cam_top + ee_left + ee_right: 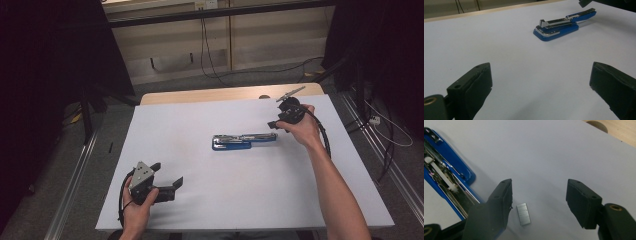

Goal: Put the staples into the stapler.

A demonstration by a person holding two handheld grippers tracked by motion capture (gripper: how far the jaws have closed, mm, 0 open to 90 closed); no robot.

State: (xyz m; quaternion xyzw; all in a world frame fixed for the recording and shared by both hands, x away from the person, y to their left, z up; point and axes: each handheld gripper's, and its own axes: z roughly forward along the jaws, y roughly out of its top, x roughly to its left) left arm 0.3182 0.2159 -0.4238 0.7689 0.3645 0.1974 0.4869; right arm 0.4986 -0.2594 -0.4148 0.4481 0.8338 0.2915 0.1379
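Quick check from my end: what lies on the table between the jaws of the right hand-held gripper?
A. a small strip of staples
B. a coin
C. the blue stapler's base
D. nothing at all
A: in the right gripper view a small silvery strip of staples lies flat on the white table between the open jaws of the right hand-held gripper, beside the open blue stapler.

Setting: lab recording bench | Evidence: white sheet covered a wooden table; black curtains hung either side; aluminium frame rails ran along the floor; loose cables trailed by the plain back wall
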